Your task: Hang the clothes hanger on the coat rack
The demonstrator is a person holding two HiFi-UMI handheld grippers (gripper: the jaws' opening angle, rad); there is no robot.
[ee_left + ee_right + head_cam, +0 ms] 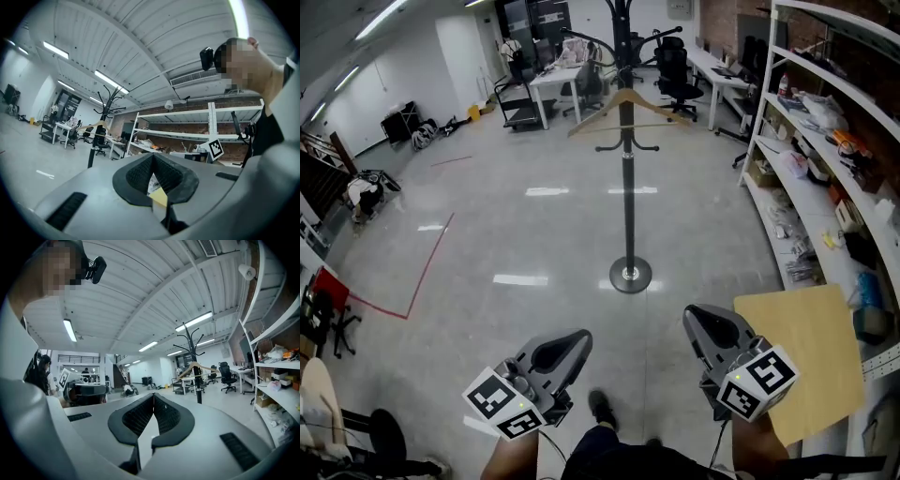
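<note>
A wooden clothes hanger (623,101) hangs on the black coat rack (627,187), which stands on a round base in the middle of the floor ahead of me. My left gripper (578,338) and right gripper (697,317) are held low near my body, far short of the rack, both shut with nothing between the jaws. In the left gripper view the coat rack (97,136) with the hanger (93,126) shows far off at the left, beyond the left gripper (153,157). In the right gripper view the rack (197,380) and the hanger (193,365) stand at the right, past the right gripper (153,397).
White shelving (825,141) full of items runs along the right wall. A light wooden tabletop (811,347) lies just right of my right gripper. Desks and office chairs (675,66) stand behind the rack. Red tape (422,272) marks the floor at the left.
</note>
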